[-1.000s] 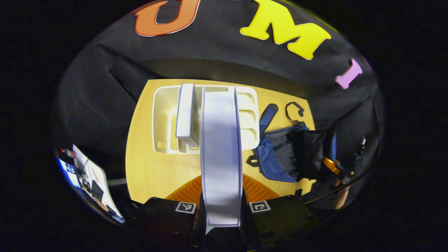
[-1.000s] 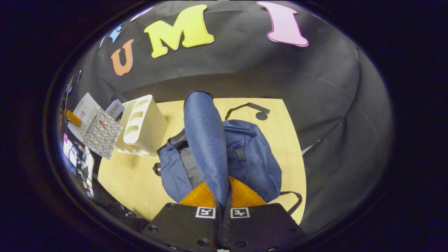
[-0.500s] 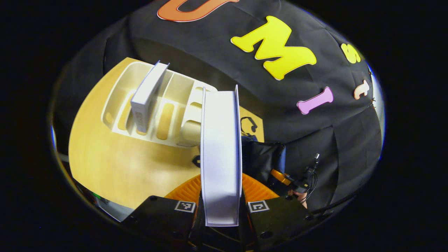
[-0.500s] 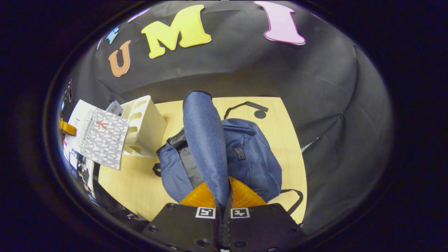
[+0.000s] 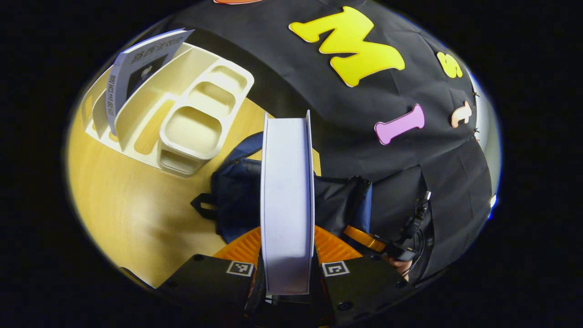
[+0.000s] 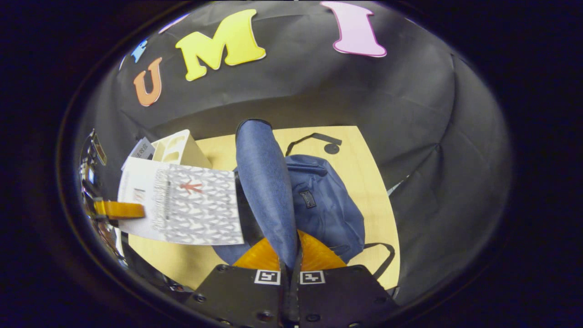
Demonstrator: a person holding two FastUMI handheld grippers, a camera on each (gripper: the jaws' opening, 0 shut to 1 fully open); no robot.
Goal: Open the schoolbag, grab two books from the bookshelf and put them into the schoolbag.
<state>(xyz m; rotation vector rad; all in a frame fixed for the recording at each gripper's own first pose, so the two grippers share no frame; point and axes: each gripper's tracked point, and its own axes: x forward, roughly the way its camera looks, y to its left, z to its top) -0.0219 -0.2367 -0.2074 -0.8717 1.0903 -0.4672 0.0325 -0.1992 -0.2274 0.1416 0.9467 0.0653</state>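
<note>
left gripper (image 5: pixel 287 269) clamps a book (image 5: pixel 287 200) above the open bag (image 6: pixel 325 205); right gripper (image 6: pixel 290 273) pinches the bag's flap (image 6: pixel 264 182).

The right gripper (image 6: pixel 290 269) has its jaws pressed tight on a blue strap (image 6: pixel 264 182) of the schoolbag (image 6: pixel 323 205). The strap stands straight up from the jaws. The blue schoolbag lies on the yellow worktop (image 6: pixel 369 168). On the left, the other gripper (image 6: pixel 119 210) holds a book (image 6: pixel 191 205) with a grey and white cover just beside the bag. Behind the book stands a cream bookshelf (image 6: pixel 180 148) with another book (image 6: pixel 142 148) in it.
</note>
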